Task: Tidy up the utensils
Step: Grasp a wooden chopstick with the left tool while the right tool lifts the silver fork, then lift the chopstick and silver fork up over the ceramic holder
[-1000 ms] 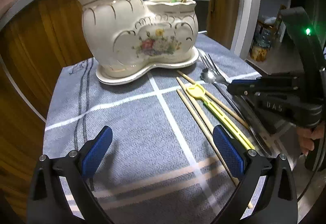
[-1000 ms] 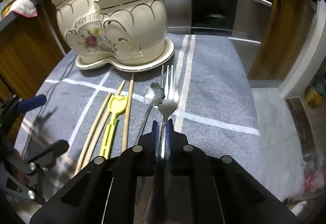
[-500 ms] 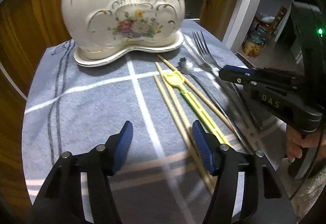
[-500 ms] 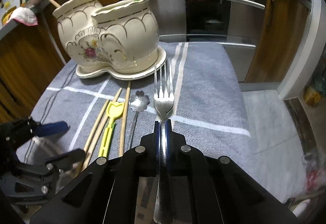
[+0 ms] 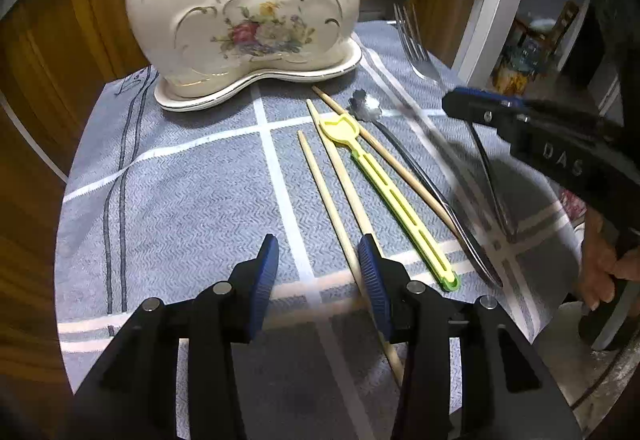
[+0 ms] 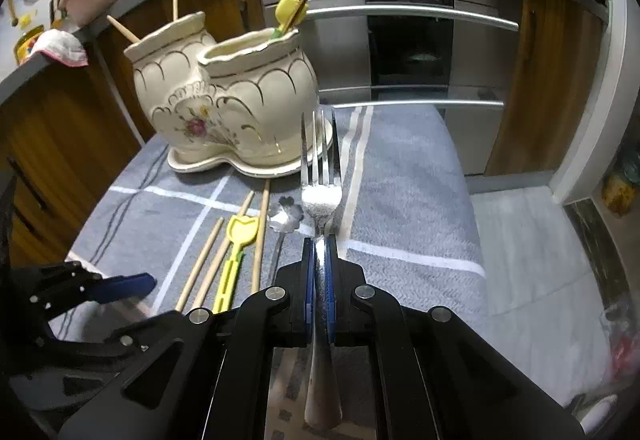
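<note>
light: dim, warm indoor | edges: fisheye-bent, dark corners | blur: fork (image 5: 416,44) streaked

Left wrist view: steeply down, close over the grey cloth (image 5: 180,200), toward the cream holder (image 5: 244,12). Right wrist view: shallower, from the other side, perhaps slightly higher. Shared: holder, cloth, chopsticks (image 5: 332,200).

Steel fork (image 6: 321,196) lifted off the cloth, tines forward toward the holder, handle clamped. Cream two-pot ceramic holder (image 5: 244,12) upright on its saucer, already has utensils in it. Flat on the cloth: three wooden chopsticks (image 5: 332,200), yellow training chopstick (image 5: 384,188), flower-bowl spoon (image 5: 420,176), roughly parallel.
</note>
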Tool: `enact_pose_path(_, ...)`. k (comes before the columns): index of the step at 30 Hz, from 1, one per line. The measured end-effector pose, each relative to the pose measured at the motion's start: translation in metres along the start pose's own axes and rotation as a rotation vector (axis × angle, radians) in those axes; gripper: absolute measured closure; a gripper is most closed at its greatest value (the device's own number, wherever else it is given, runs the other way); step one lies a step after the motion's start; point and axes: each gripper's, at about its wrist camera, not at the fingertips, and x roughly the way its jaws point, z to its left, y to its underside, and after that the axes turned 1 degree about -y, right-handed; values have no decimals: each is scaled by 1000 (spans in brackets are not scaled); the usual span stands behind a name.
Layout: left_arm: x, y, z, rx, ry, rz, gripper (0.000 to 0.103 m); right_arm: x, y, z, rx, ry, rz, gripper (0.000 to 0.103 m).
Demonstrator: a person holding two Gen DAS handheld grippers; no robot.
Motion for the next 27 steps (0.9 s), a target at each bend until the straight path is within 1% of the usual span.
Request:
enact_pose_path(1, 0, -1, -4, 16, -5, 2, 60, -2, 0, 0, 0, -2, -8, 97)
enact_pose_path(3, 1, -2, -7, 38, 8, 1, 60, -5, -1, 1, -2, -11, -28, 97)
enact_pose_path(5, -1, -1, -7, 61, 23, -6, 65, -12, -2, 2, -5, -31, -61, 97)
enact_pose_path(6, -1, 0, -5, 67, 23, -9, 78, -15, -1, 3, -8, -35, -78, 97)
enact_pose_path(7, -2, -1, -2, 73, 29, -7, 93, -19, -2, 4, -13, -39, -96, 97)
enact_pose_path(8, -1, -1, 0, 76, 32, -4, 94, -24, -2, 5, -19, -44, -119, 97)
enact_pose_path(10, -1, -3, 7, 86, 61, -4, 95, -31, -4, 7, -27, -55, -154, 97)
enact_pose_path(13, -2, -1, 9, 132, 68, -34, 97, -38, -6, 12, -44, -64, -194, 97)
enact_pose_path(14, -3, 0, 9, 148, 80, -50, 98, -40, -6, 14, -51, -65, -209, 97)
enact_pose_path(18, -4, 3, 19, 147, 100, -90, 98, -48, -7, 19, -71, -66, -256, 97)
enact_pose_path(20, -8, 5, 20, 148, 111, -117, 98, -50, -7, 21, -78, -66, -272, 97)
enact_pose_path(23, -17, 4, 26, 140, 105, -169, 98, -53, -9, 23, -82, -70, -292, 97)
enact_pose_path(27, -38, 1, 39, 103, 146, -262, 98, -57, -12, 25, -76, -71, -311, 97)
